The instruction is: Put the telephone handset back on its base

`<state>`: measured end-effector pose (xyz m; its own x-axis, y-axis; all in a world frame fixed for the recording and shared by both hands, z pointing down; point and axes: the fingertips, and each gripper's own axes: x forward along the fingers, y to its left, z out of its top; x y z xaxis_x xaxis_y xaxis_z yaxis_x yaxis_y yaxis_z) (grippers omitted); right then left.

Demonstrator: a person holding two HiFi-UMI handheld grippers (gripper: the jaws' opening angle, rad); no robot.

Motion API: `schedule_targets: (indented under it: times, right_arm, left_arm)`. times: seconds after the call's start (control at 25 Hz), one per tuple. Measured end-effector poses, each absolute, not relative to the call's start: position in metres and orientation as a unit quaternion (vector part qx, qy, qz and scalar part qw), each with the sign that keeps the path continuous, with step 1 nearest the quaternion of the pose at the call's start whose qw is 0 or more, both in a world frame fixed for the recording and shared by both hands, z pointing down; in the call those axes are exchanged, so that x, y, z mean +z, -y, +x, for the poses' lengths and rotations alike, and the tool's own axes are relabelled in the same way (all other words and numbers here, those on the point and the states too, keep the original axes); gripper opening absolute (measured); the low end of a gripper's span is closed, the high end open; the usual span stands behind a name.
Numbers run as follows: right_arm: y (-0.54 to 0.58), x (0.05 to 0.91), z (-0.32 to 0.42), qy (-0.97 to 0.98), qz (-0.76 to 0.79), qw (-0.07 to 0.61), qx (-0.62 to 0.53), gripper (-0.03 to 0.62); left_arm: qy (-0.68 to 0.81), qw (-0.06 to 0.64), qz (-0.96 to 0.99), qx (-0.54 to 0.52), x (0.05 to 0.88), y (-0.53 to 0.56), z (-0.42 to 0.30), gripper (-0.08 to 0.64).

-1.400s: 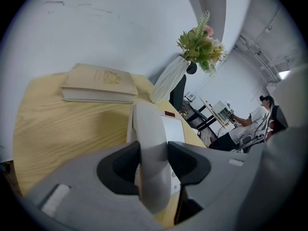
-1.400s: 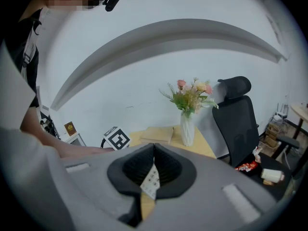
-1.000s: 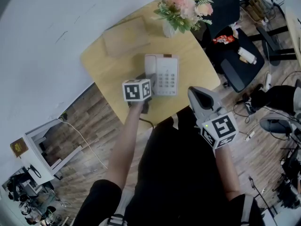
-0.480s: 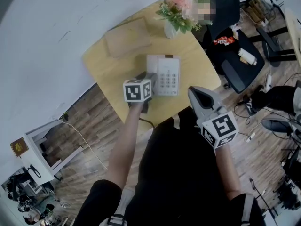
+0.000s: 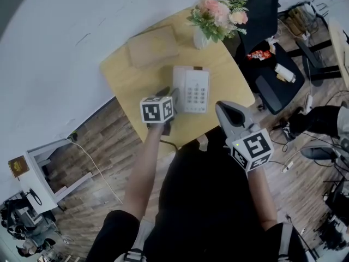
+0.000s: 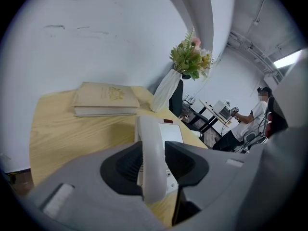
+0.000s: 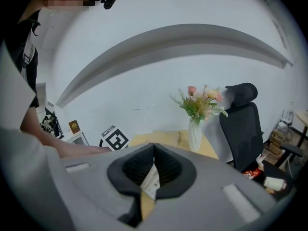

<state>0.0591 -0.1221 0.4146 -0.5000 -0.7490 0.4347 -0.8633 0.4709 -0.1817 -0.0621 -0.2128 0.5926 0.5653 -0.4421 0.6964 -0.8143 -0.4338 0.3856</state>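
A white telephone base (image 5: pixel 195 89) sits mid-table, and its white handset (image 5: pixel 177 82) lies along the base's left side. My left gripper (image 5: pixel 170 95) reaches in from the near side. In the left gripper view the handset (image 6: pixel 151 148) stands between the two black pads, beside the base (image 6: pixel 172 133). The jaws of my left gripper (image 6: pixel 154 166) are closing, and both pads touch the handset's sides. My right gripper (image 5: pixel 221 107) hovers off the table's near right edge, shut and empty. In its own view the right gripper (image 7: pixel 154 148) has its pads meeting.
A tan book (image 5: pixel 153 46) lies at the back of the round wooden table (image 5: pixel 128 83). A white vase of flowers (image 5: pixel 218 15) stands at the far right. A black office chair (image 5: pixel 272 75) and cables crowd the floor to the right. A white wall curves behind.
The head view has shifted slightly, so the table sits a little further right. Both grippers keep nearly the same places beside the phone.
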Motion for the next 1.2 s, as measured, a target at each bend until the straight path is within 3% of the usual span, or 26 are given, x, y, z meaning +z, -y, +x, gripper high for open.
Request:
schedule_targets:
  times: [1.2]
  right_arm:
    - [0.062, 0.383, 0.062, 0.874, 0.445, 0.108, 0.16, 0.003]
  left_arm:
    - [0.479, 0.26, 0.825, 0.151, 0.444, 0.09, -0.086, 0.038]
